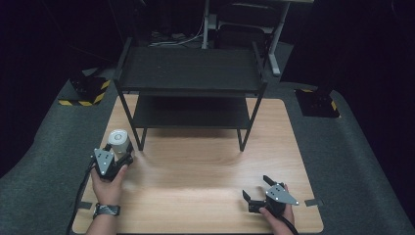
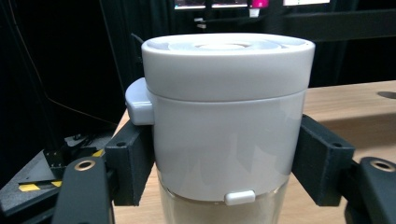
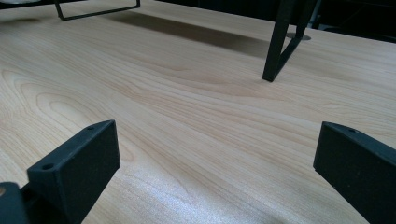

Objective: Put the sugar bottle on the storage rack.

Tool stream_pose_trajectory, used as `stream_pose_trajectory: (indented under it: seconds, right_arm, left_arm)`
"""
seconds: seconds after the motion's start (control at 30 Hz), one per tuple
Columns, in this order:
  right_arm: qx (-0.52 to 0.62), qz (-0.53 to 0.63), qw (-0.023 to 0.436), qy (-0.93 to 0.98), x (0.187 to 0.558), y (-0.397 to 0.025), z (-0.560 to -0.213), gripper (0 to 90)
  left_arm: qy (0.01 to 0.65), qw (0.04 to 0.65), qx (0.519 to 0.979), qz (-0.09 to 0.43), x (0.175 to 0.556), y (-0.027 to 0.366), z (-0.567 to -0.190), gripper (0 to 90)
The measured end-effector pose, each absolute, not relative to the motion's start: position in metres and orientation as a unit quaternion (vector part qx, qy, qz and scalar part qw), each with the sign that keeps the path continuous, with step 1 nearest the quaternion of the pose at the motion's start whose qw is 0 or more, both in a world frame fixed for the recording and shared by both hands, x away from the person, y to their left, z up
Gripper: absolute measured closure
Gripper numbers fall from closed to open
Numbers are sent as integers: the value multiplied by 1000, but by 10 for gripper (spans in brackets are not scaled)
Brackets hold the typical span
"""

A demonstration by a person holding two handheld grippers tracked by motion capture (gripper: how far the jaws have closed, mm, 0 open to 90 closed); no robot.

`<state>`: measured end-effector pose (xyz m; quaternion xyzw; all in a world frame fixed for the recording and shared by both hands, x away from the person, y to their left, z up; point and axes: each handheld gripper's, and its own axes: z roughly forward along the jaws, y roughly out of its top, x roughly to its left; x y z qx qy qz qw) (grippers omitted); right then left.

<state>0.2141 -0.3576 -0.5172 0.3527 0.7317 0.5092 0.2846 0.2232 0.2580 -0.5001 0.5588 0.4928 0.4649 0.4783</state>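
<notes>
**White-lidded jar clamped at the shelf rack's front left leg**

The wooden table (image 1: pixel 195 161) is the largest thing here, its pale grain running under everything else. On its far half stands the black shelf rack (image 1: pixel 191 73), two tiers of dark shelving on thin legs; every place below is told from this rack.

In front of the rack's front left leg, just beside it, stands the jar (image 1: pixel 119 141): a clear body with a broad white lid. In the left gripper view the jar (image 2: pixel 226 121) stands upright on the table, with a small white tab low on its front and a rounded lug jutting from the lid's left side.

The left gripper (image 1: pixel 122 155) sits on the near side of the jar, a little nearer the person than the rack's left leg, held by the person's left hand (image 1: pixel 107 183). Its jaws are pinching the jar: in its own view the left gripper (image 2: pixel 226 158) has a black pad pressed flat against each side of the white lid.

The right gripper (image 1: pixel 258 188) lies well in front of the rack's front right leg, near the table's near edge, in the person's right hand (image 1: pixel 279 210). Its jaws are spread wide; the right gripper (image 3: pixel 217 158) has bare wood between its pads.
</notes>
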Motion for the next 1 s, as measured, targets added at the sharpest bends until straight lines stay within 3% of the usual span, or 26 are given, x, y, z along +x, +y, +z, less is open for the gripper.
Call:
stream_pose_trajectory:
  seconds: [0.53, 1.0]
  right_arm:
    - [356, 510, 284, 729, 214, -358, -517, 3]
    - [356, 512, 284, 728, 214, -359, -518, 3]
  left_arm:
    - [470, 489, 572, 460, 185, 222, -459, 301]
    - [452, 514, 593, 424, 197, 181, -431, 301]
